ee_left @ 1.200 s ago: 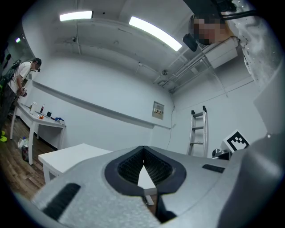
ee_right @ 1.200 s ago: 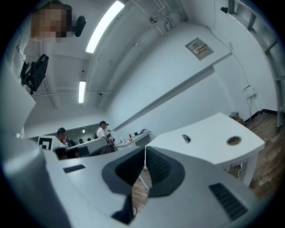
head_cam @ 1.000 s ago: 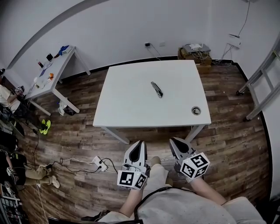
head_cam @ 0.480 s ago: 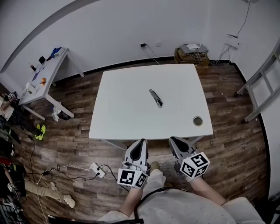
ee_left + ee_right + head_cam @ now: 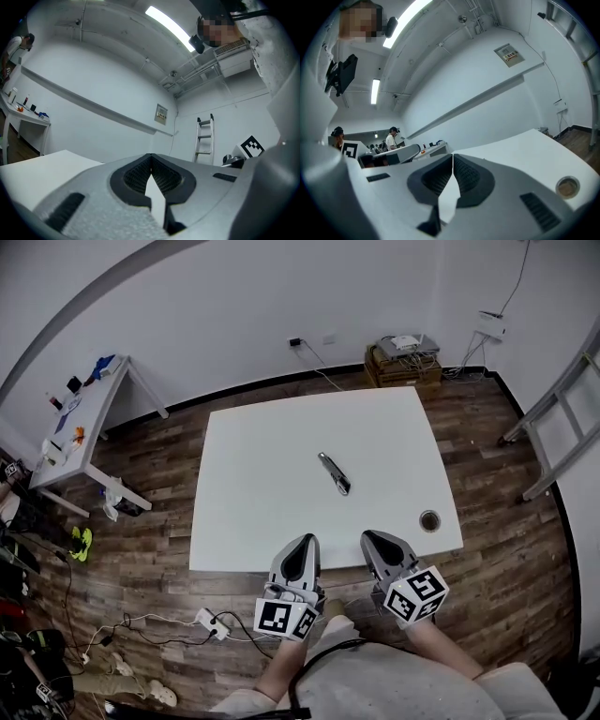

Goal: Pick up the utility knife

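The slim grey-and-black utility knife [image 5: 334, 473] lies flat near the middle of the square white table [image 5: 253, 521], angled with one end toward the far left and the other toward the near right. Nothing else is on the tabletop except a round metal-ringed cable hole [image 5: 430, 519] near the front right corner.

The left grey two-jaw gripper [image 5: 303, 542] and the right grey two-jaw gripper [image 5: 371, 538] hover side by side at the table's near edge, well apart from the knife. In each gripper view the jaws are pressed together at the tips with nothing between them.

The pick has not begun, so the risks lie in the approach. Jaws that reach the knife before spreading would hit the handle rather than straddle it. On so smooth a surface, that would likely send it skidding or spinning. Because the knife lies diagonally, jaws not turned to match it would probably catch it on a corner and twist it out. It also sits low, so a shallow descent may pinch only its upper edge and let it slip (whether the blade is out is too small to tell, so the handle's middle seems the safer place to grip). The right gripper looks better placed.
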